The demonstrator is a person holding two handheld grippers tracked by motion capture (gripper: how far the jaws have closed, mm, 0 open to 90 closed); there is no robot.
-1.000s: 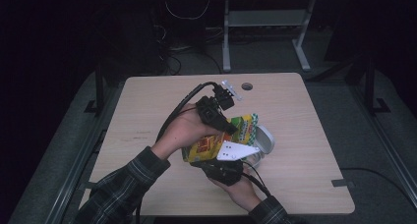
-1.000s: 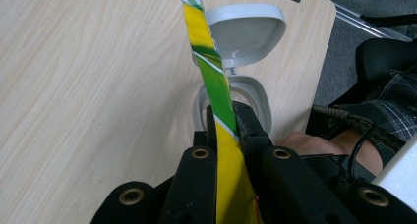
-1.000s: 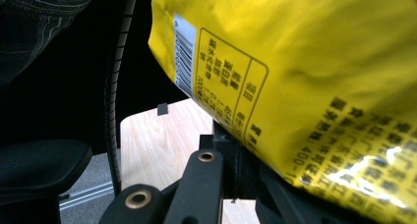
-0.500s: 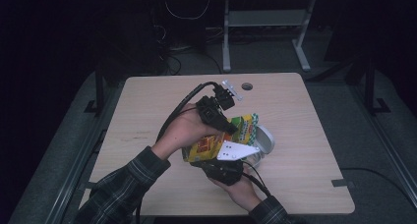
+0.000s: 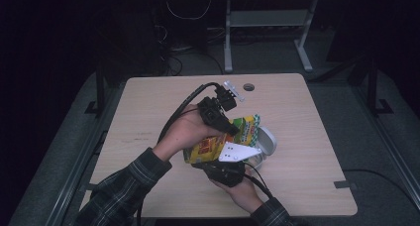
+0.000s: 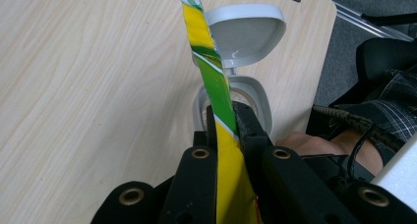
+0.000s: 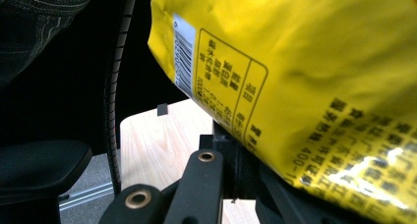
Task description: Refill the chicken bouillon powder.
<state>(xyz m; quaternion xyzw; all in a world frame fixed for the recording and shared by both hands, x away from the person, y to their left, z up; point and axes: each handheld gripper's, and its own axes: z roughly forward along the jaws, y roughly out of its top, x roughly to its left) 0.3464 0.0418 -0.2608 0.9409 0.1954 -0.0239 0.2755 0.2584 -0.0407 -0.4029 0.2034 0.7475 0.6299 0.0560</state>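
Holding the yellow-and-green foil snack bag (image 5: 218,144) tilted just above the open grey flip-lid plastic container (image 5: 265,144), my left gripper (image 6: 227,118) clamps its top seam, my right gripper (image 7: 236,150) its base, so contents should pour in.

Open tabletop (image 5: 148,117) left and beyond; blocked near the front edge by the bag (image 5: 218,144) and the open-lidded container (image 5: 265,141).

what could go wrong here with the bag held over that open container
The yellow bag is pinched at its flat edge by the left tongs and lower down by the right tongs; it could slip or tear. The grey container sits partly under the bag with its lid open, so contents could miss it.
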